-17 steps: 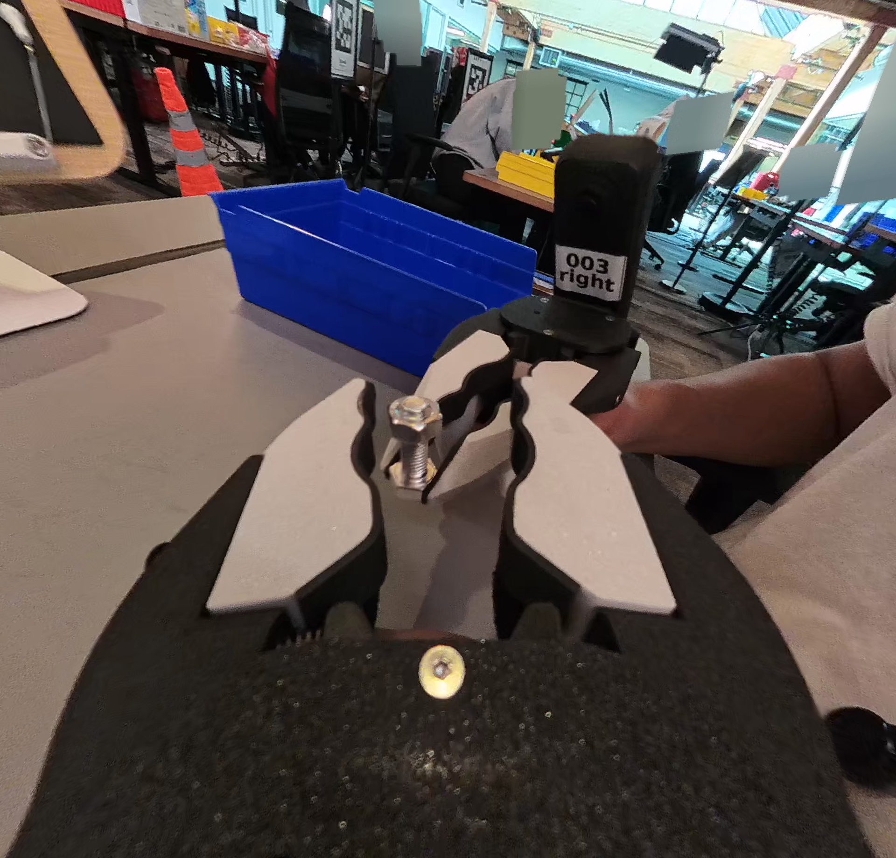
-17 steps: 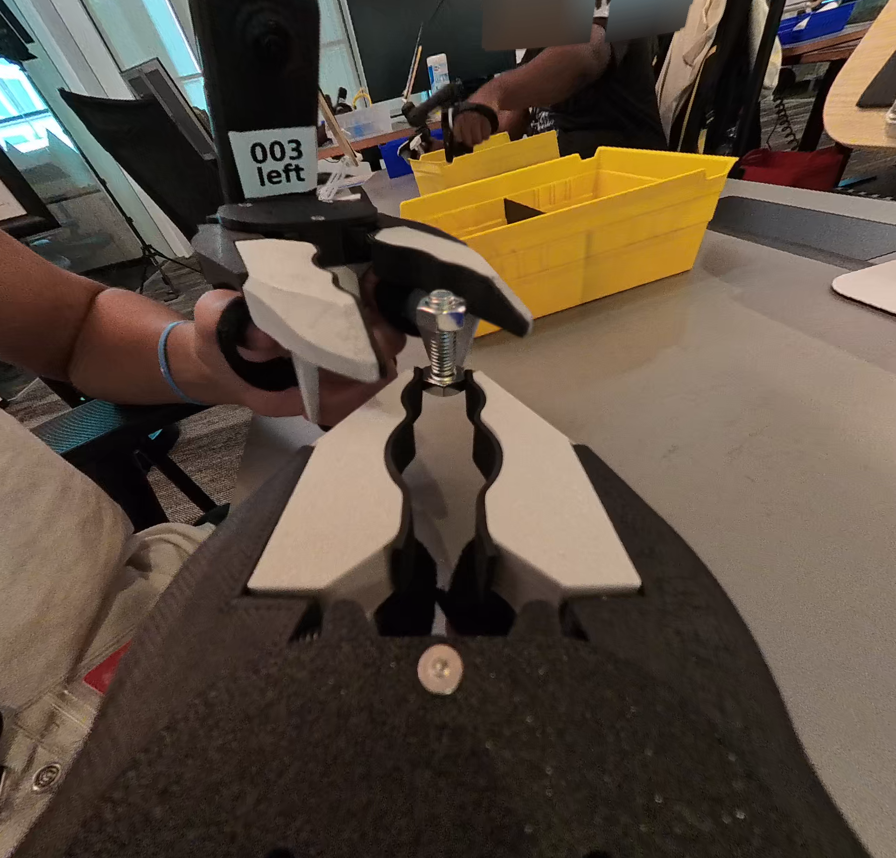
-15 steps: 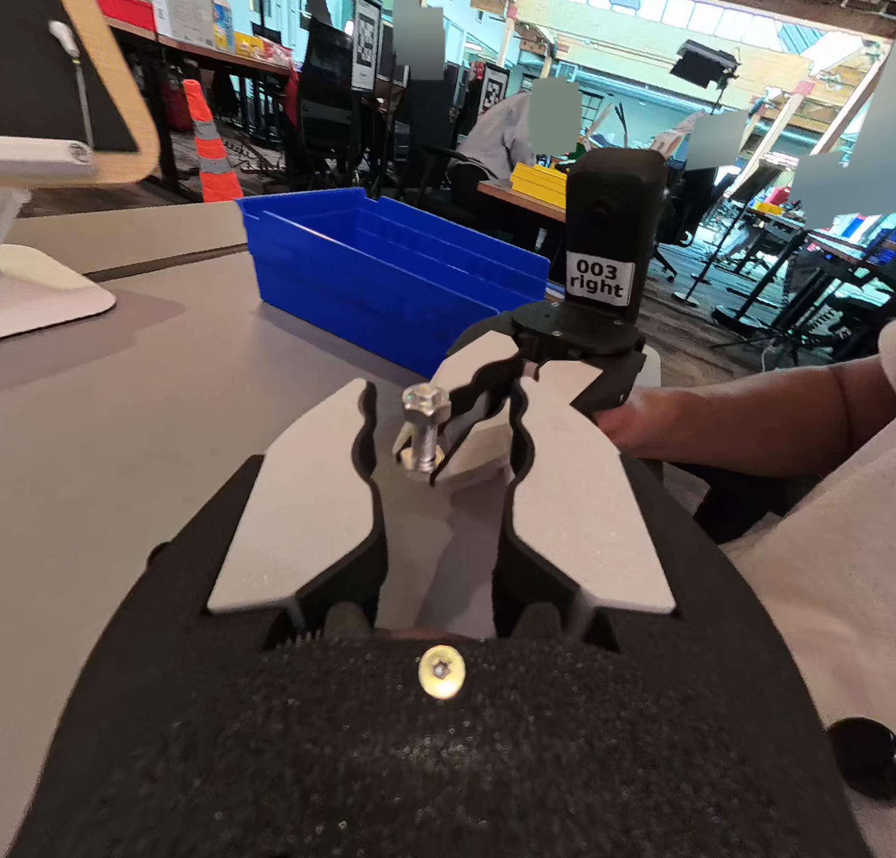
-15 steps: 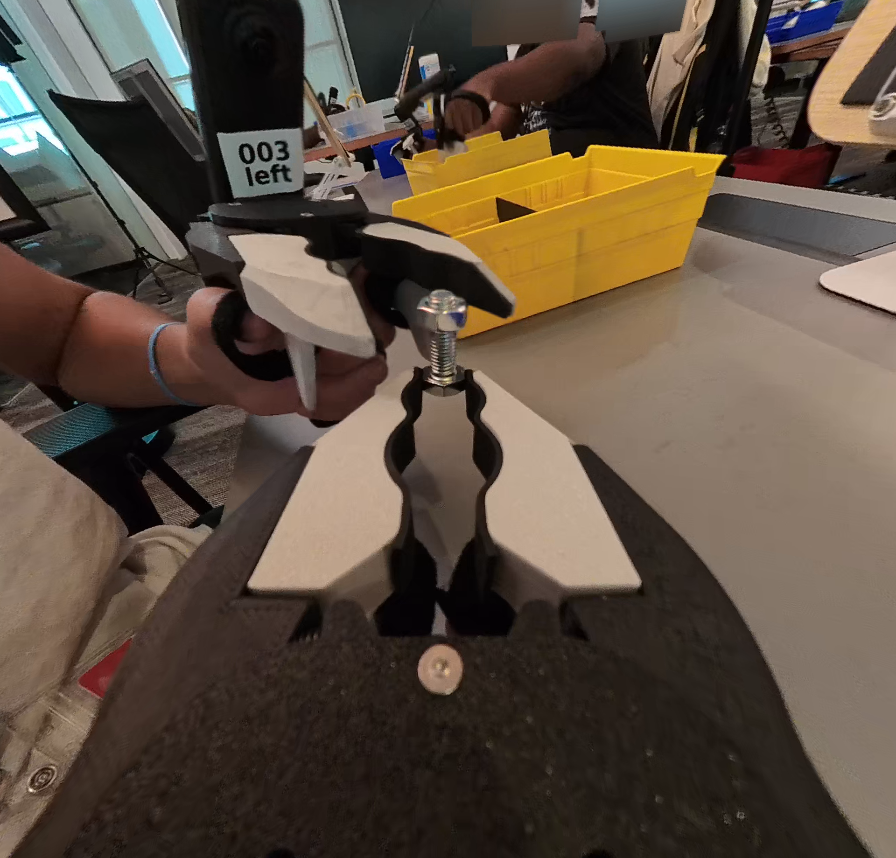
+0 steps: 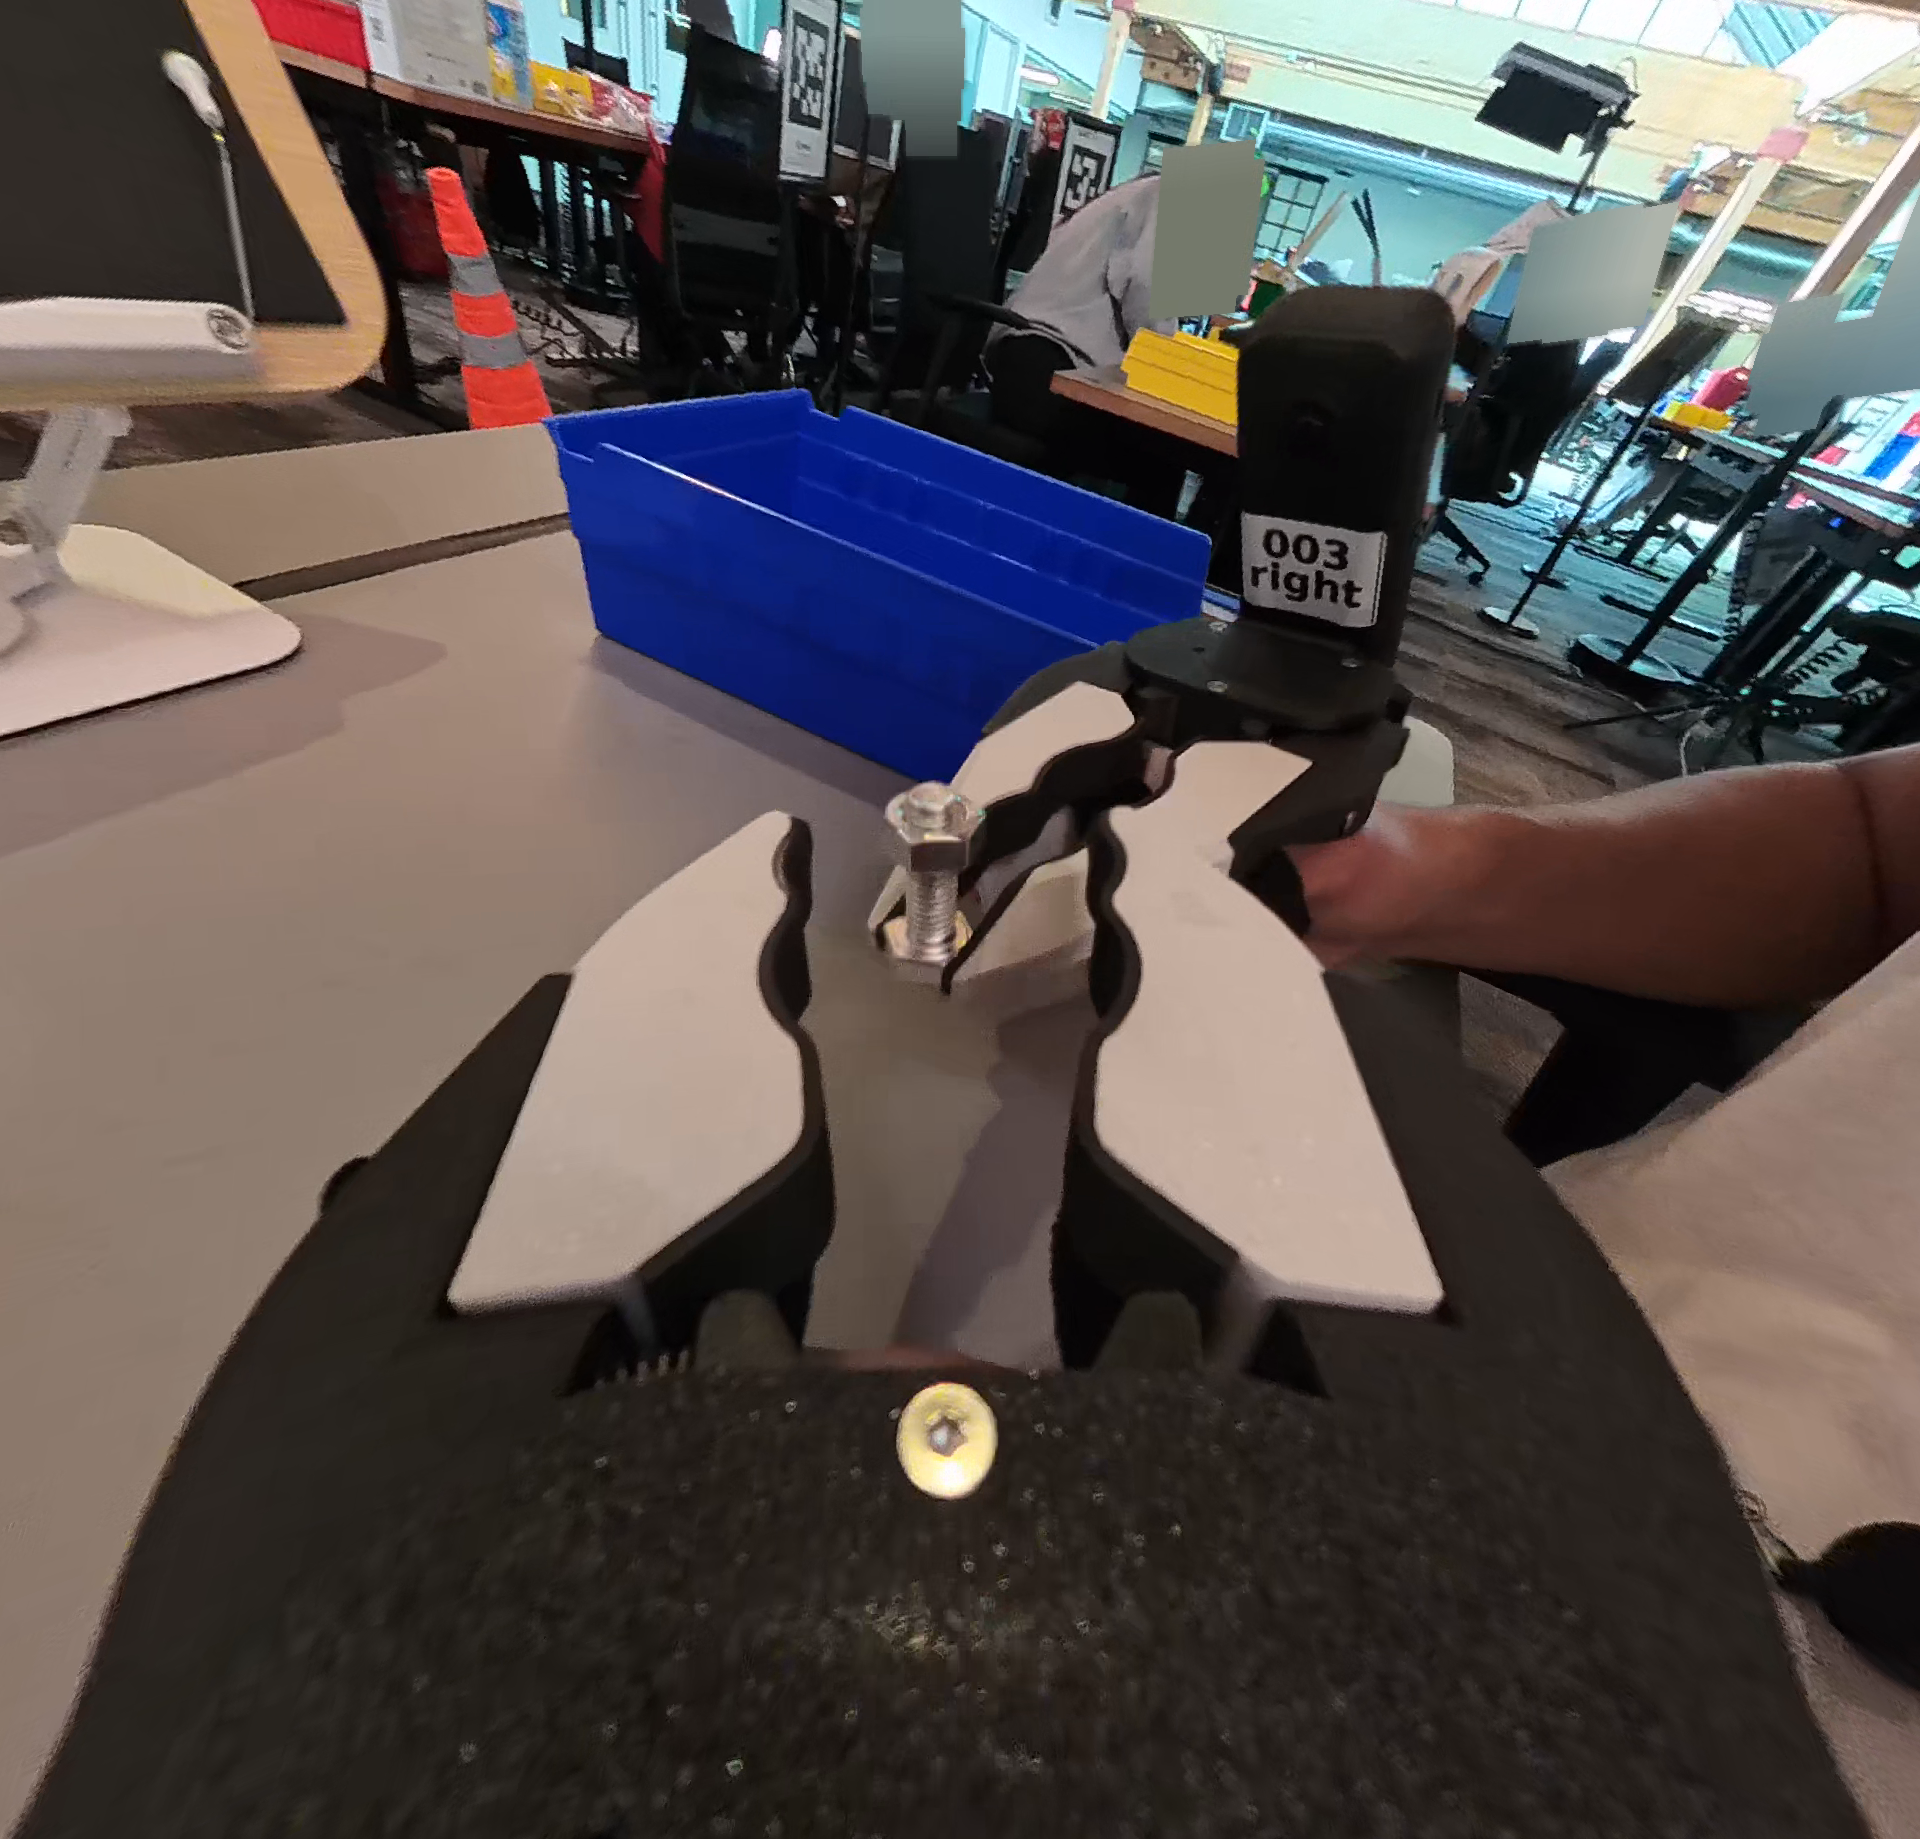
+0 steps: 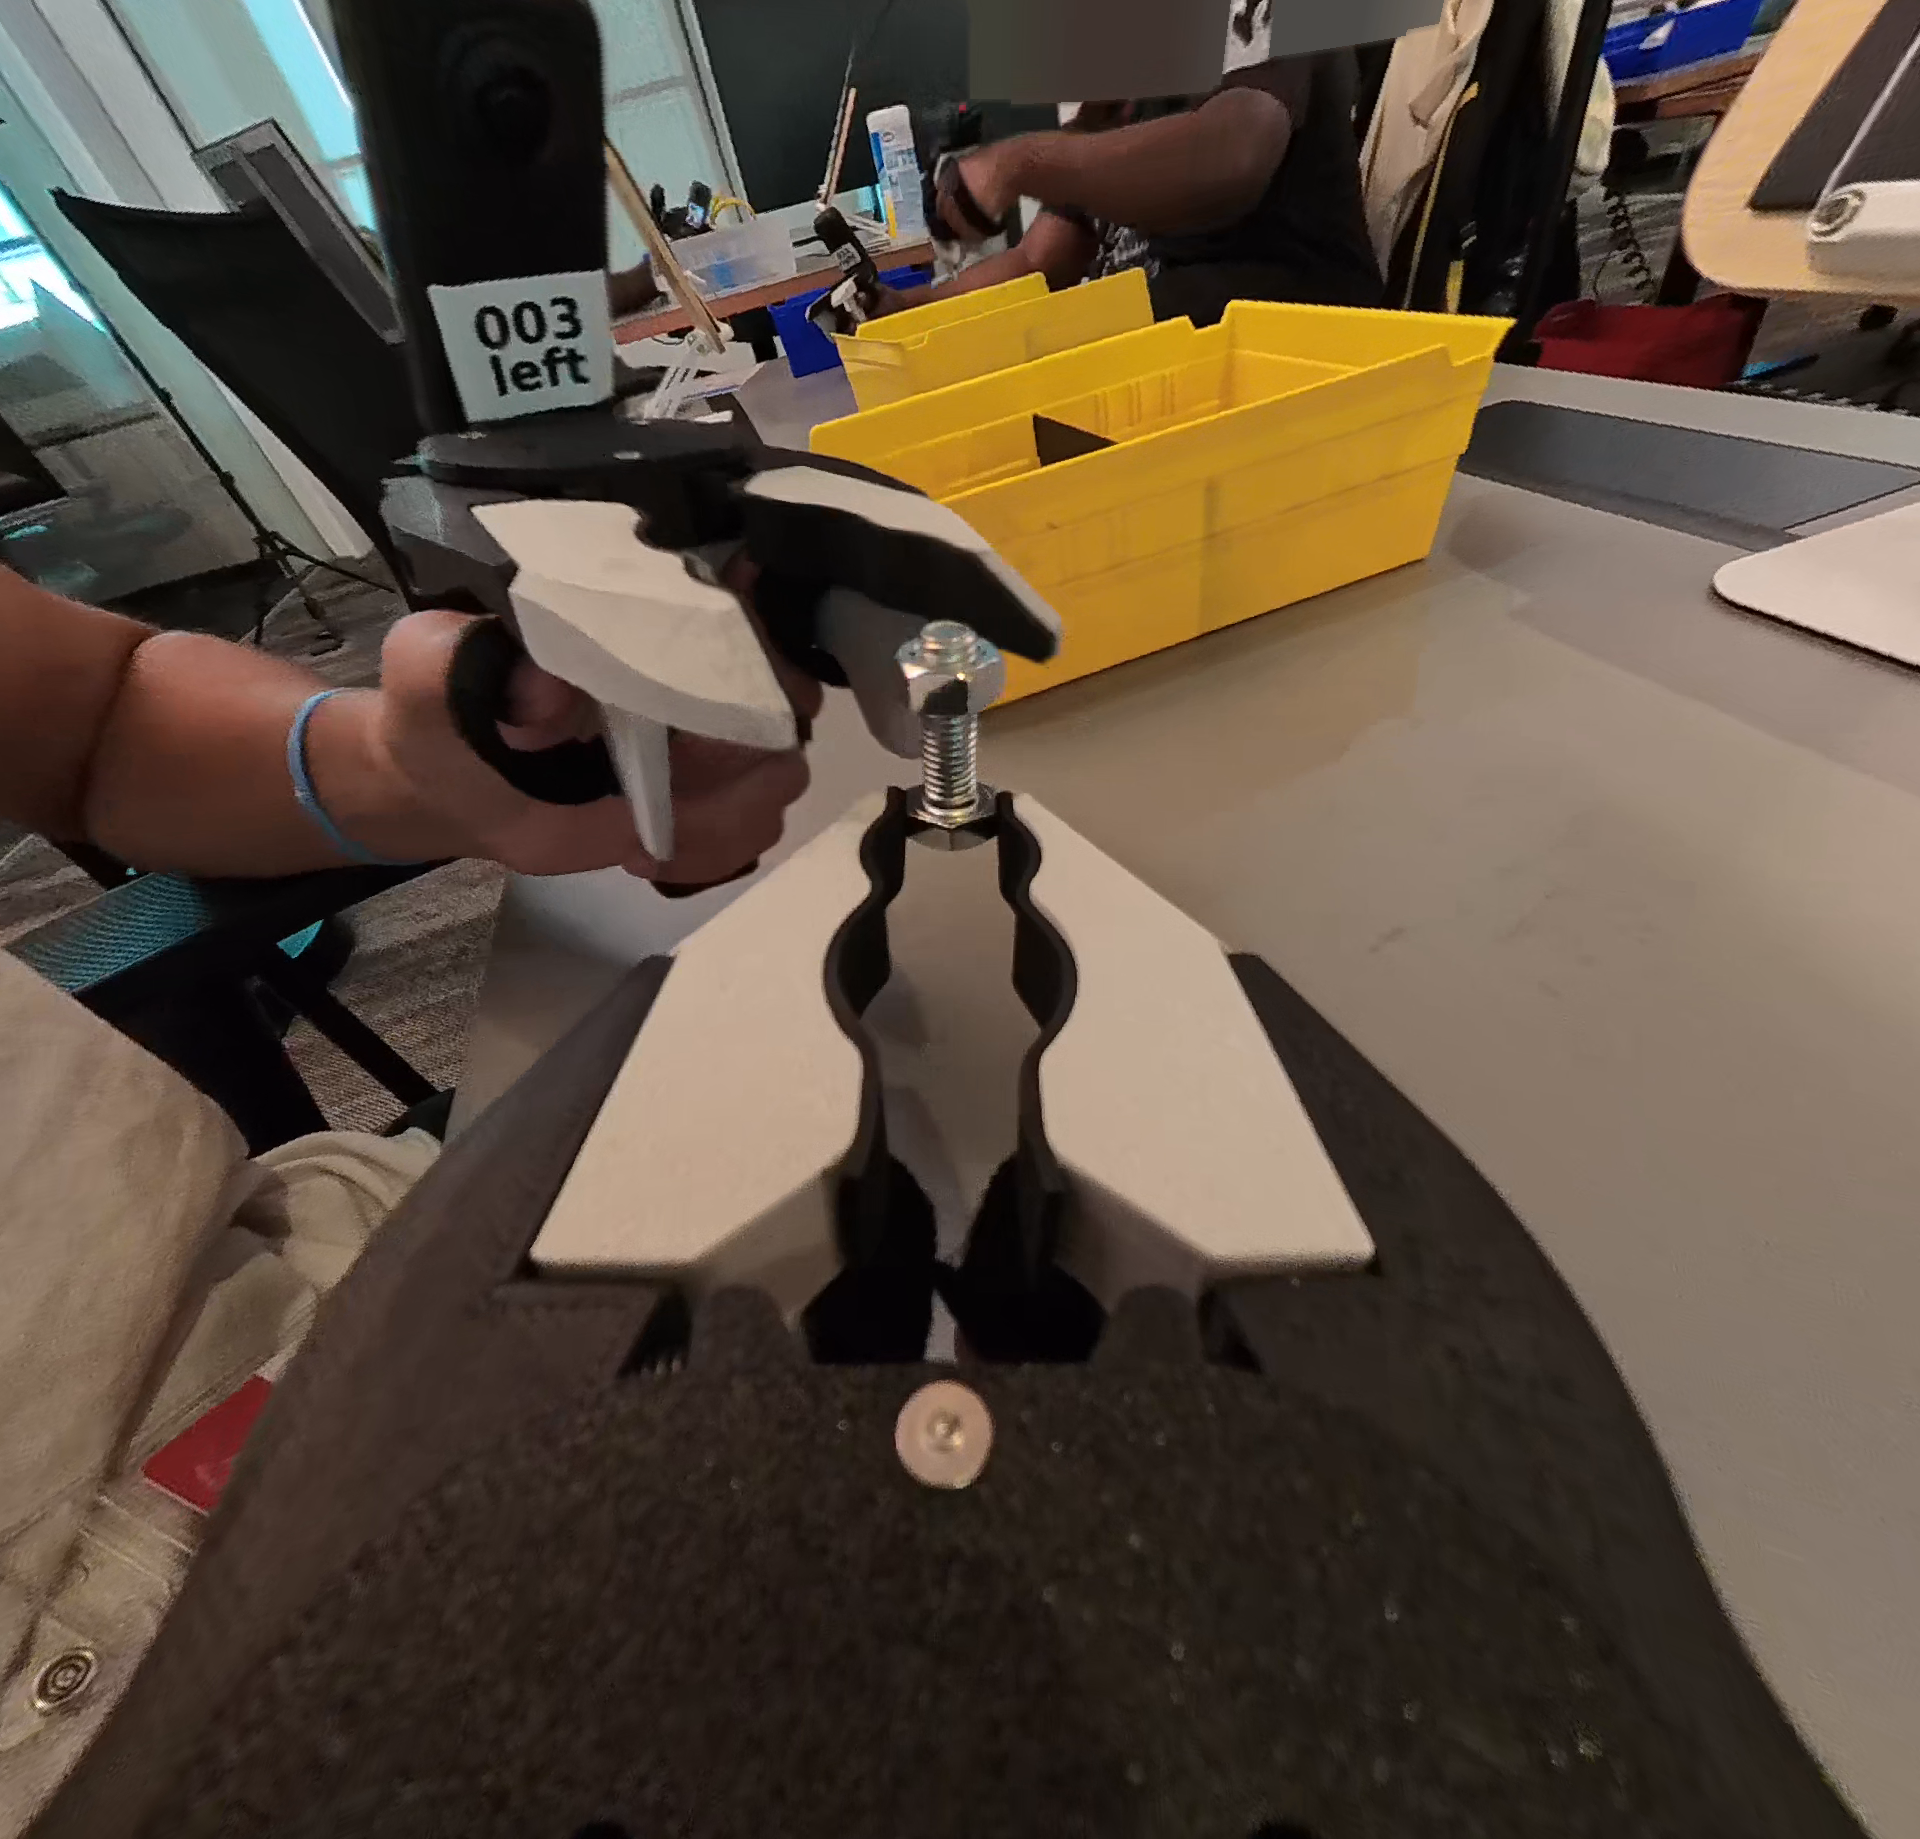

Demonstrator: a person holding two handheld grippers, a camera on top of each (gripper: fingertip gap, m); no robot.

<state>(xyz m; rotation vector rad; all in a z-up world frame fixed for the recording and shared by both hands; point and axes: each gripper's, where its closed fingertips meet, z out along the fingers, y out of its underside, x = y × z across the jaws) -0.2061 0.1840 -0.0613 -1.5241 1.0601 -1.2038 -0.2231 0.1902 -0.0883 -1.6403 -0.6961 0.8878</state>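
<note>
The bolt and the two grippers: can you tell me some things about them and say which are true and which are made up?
1. The right gripper pinches the bolt by its bottom end. True.
2. The bolt lies flat on the table. False: it stands upright, held off the table.
3. The left gripper is wide open. True.
4. A nut sits near the top of the bolt. True.
5. The bin behind the left gripper in the right wrist view is green. False: that bin is yellow.
</note>
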